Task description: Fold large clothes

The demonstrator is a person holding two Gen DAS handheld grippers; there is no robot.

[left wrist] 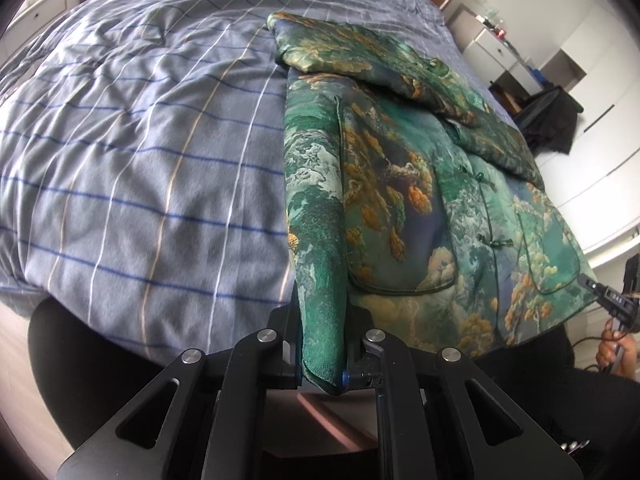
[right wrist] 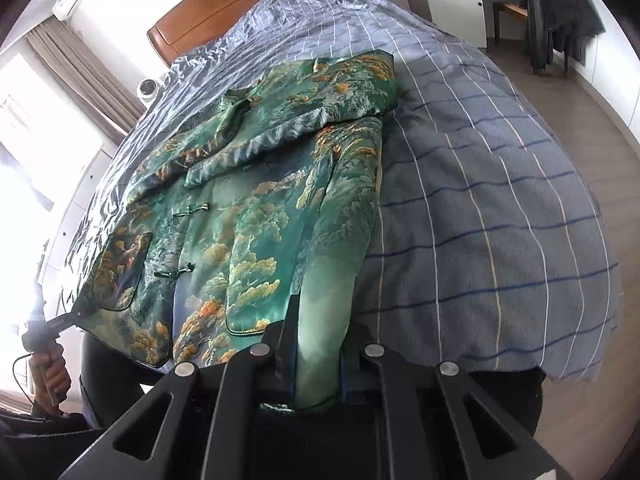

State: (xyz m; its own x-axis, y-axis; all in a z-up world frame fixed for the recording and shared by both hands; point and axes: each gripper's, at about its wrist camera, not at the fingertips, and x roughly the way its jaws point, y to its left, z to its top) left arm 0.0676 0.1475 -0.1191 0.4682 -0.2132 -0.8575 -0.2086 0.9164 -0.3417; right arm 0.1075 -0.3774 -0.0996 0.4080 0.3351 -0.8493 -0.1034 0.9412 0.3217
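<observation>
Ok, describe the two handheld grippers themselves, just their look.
Both are matte black. The left gripper and right gripper each show angular linkage arms with triangular cut-outs, round silver pivot pins and a blue part on the inner side of one finger. Seen from the right gripper's camera, a dark cable trails below the left handle.

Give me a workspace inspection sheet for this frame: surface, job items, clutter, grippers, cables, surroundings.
Surface: bed under a blue checked, wrinkled cover.
Job's things: green patterned jacket lies front up, frog buttons fastened, both sleeves folded across the chest; hem at the bed's near edge.
Clutter: nothing seen on the bed apart from the jacket.
Grippers: left gripper shut on the hem corner nearest it; right gripper shut on the opposite hem corner. Each shows at the edge of the other's view, held by a hand.
Cables: a thin cable loops by the left-hand grip.
Surroundings: wooden headboard, white cabinets, curtains, dark clothing hung on a chair.
</observation>
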